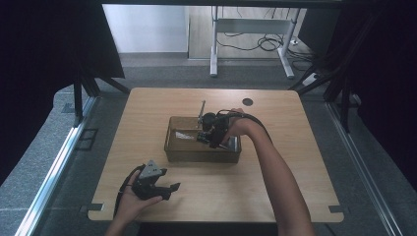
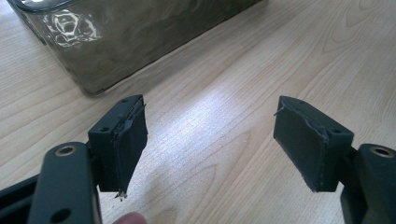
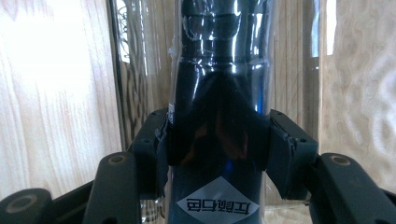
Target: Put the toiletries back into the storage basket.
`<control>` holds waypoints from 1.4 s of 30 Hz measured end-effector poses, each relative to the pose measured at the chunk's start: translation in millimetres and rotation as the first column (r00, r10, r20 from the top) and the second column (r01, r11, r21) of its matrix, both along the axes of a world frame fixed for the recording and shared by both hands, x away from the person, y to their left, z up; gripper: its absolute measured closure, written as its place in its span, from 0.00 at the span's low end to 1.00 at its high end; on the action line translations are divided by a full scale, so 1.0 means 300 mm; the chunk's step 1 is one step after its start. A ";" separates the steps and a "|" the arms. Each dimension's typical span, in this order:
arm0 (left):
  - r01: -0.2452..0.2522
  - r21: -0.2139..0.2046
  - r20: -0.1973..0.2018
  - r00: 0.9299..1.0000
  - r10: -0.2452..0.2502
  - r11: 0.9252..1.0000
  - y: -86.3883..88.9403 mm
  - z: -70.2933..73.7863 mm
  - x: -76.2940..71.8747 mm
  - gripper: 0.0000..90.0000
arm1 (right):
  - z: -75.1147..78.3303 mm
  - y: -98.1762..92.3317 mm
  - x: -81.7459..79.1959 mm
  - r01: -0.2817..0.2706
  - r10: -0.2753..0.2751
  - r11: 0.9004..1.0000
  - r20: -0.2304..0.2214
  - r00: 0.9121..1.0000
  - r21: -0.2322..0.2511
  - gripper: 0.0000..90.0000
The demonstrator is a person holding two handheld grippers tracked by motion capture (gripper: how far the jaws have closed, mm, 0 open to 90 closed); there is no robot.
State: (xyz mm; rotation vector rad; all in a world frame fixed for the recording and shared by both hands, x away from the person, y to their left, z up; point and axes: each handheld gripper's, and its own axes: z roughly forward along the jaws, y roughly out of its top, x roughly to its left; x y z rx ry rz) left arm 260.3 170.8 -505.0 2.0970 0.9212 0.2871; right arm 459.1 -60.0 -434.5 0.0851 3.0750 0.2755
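A clear brownish bin (image 1: 201, 155) stands in the middle of the wooden table (image 1: 275, 191). My right gripper (image 1: 212, 133) reaches down into it. In the right gripper view that gripper (image 3: 218, 140) is shut on a dark, shiny item in clear wrap (image 3: 219, 88) with a white diamond label (image 3: 218, 203); the bin's clear wall (image 3: 123, 70) stands behind it. My left gripper (image 1: 169, 189) rests near the table's front left, held in a hand. Its jaws stand wide apart in the left gripper view (image 2: 210, 140) with bare wood between them, and the bin's corner (image 2: 135, 37) lies ahead of it.
Inside the bin lie a clear-wrapped packet (image 1: 184, 135) at the left and something silvery (image 1: 234, 143) at the right. A thin metal rod (image 1: 201, 112) sticks up at its back edge. A dark round hole (image 1: 247, 102) marks the table's far side. White desk legs (image 1: 214, 49) stand beyond.
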 end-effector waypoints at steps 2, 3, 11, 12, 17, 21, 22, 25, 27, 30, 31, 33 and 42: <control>0.001 0.000 0.000 1.000 -0.001 1.000 0.000 0.000 0.000 0.29 | -0.009 0.000 -0.002 0.002 -0.002 1.000 -0.002 1.000 -0.010 0.51; 0.000 0.000 0.000 1.000 0.000 1.000 0.000 0.000 0.000 0.29 | -0.011 -0.001 -0.004 0.009 -0.009 1.000 -0.007 1.000 -0.015 0.51; -0.001 -0.003 0.001 1.000 0.001 1.000 0.000 -0.001 0.000 0.29 | -0.027 0.006 -0.009 0.001 -0.002 0.999 -0.003 1.000 -0.033 0.51; -0.002 -0.004 0.000 1.000 0.002 1.000 0.000 0.000 0.000 0.29 | -0.030 0.006 -0.010 0.003 -0.003 1.000 -0.003 1.000 -0.031 0.51; -0.004 -0.005 0.000 1.000 0.004 1.000 0.003 0.001 0.000 0.29 | -0.050 0.005 -0.008 -0.001 0.000 0.999 -0.010 1.000 -0.033 0.51; -0.001 -0.002 -0.001 1.000 0.001 1.000 0.001 -0.002 0.001 0.29 | -0.064 0.003 -0.006 0.003 -0.003 0.999 -0.014 1.000 -0.035 0.51; -0.001 -0.001 -0.001 1.000 0.001 1.000 0.000 -0.002 0.001 0.29 | -0.067 0.002 -0.006 0.000 -0.001 0.999 -0.015 1.000 -0.035 0.51; 0.000 0.000 -0.002 1.000 0.000 1.000 -0.001 -0.002 0.001 0.29 | -0.078 0.002 -0.006 0.001 -0.002 0.999 -0.018 1.000 -0.037 0.51; -0.001 -0.002 -0.002 1.000 0.001 1.000 0.000 -0.003 0.001 0.29 | -0.087 0.002 -0.006 0.001 -0.002 0.999 -0.020 1.000 -0.045 0.51; -0.003 -0.002 -0.003 1.000 0.003 1.000 0.001 -0.002 0.002 0.29 | -0.092 0.002 -0.006 0.000 -0.001 0.999 -0.014 1.000 -0.050 0.51; -0.002 -0.002 -0.003 1.000 0.002 1.000 0.001 -0.002 0.002 0.29 | -0.092 0.002 -0.006 0.003 -0.004 0.999 -0.014 1.000 -0.048 0.51; -0.001 0.000 -0.003 1.000 0.001 1.000 0.000 -0.003 0.002 0.29 | -0.095 0.003 -0.006 0.003 -0.004 0.999 -0.017 1.000 -0.042 0.51; -0.001 0.001 -0.004 1.000 0.001 1.000 0.002 -0.003 0.003 0.29 | -0.120 0.008 -0.007 0.001 -0.002 0.998 -0.023 1.000 -0.056 0.51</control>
